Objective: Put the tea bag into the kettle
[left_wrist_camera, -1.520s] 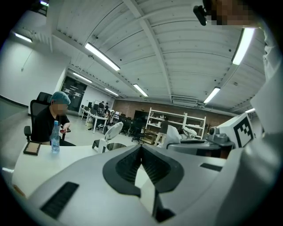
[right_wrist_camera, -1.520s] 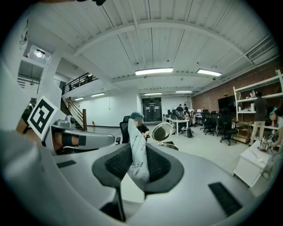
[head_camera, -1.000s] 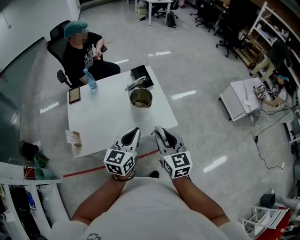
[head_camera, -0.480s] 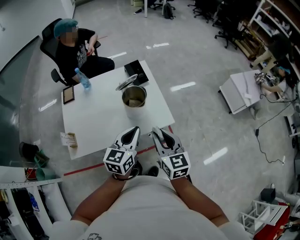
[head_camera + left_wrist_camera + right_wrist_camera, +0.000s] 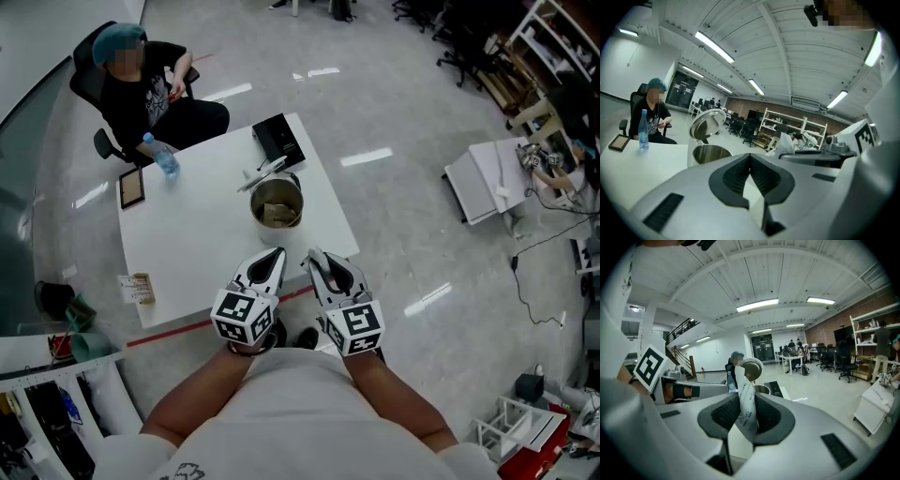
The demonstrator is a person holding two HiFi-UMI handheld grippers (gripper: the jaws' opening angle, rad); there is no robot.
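While the seated person (image 5: 141,89) sat at the far side, the white table (image 5: 202,253) stood on a glossy grey floor (image 5: 394,122) with a red tape line (image 5: 169,335) just before its near edge. On it were the steel kettle (image 5: 254,204), lid (image 5: 262,172) tipped open, a black box (image 5: 278,141) behind it, a water bottle (image 5: 161,155), a dark framed slab (image 5: 132,188) and a small packet (image 5: 139,288) at the near left corner. From above, the left gripper (image 5: 272,255) and right gripper (image 5: 314,255) hung side by side at the near edge, short of the kettle. Only the right gripper view showed the tea bag (image 5: 746,404), a printed paper sachet pinched upright between its pads. The left gripper view showed its own pads pressed together tip to tip, bare, and shelving (image 5: 787,126) far behind the kettle
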